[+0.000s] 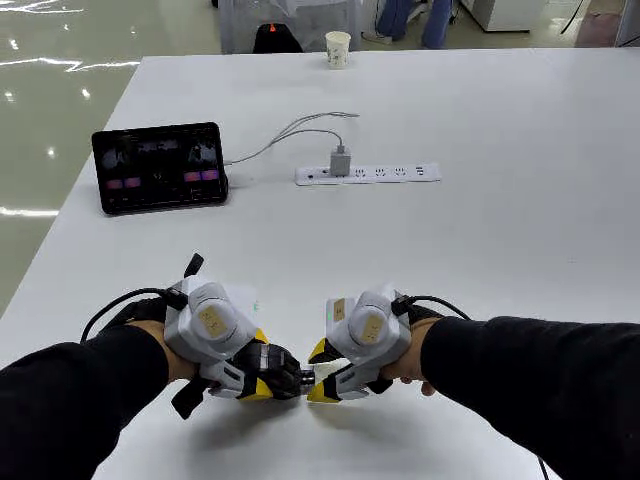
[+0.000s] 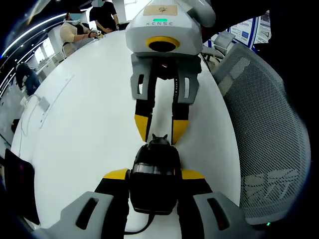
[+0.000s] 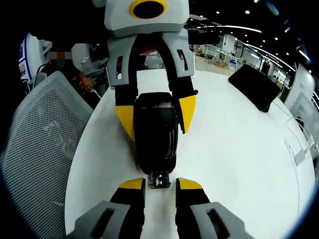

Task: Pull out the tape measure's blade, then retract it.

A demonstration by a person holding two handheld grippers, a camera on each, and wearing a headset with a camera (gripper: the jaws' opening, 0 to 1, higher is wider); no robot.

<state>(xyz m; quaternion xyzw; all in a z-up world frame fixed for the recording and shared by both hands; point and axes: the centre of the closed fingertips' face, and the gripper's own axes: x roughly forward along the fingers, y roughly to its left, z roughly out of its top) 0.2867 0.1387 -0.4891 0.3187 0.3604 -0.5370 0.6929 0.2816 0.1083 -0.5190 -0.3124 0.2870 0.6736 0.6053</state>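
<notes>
A black tape measure point(image 1: 272, 366) sits low over the white table point(image 1: 480, 230) near its front edge, and my left gripper point(image 1: 268, 380) is shut on its body. In the left gripper view the case point(image 2: 155, 172) fills the space between my yellow fingertips point(image 2: 117, 175). My right gripper point(image 1: 322, 378) faces it from the right, with its yellow tips closed around the small metal end hook of the blade point(image 3: 159, 180). In the right gripper view the case point(image 3: 157, 132) stands just beyond my right gripper point(image 3: 160, 184), clamped by the left gripper point(image 3: 154, 117). Hardly any blade is out.
A dark tablet point(image 1: 160, 167) stands at the left middle of the table. A white power strip point(image 1: 368, 173) with a charger and cable lies behind the grippers, and a paper cup point(image 1: 338, 48) stands at the far edge. A grey mesh chair point(image 2: 264, 129) is beside the table's near edge.
</notes>
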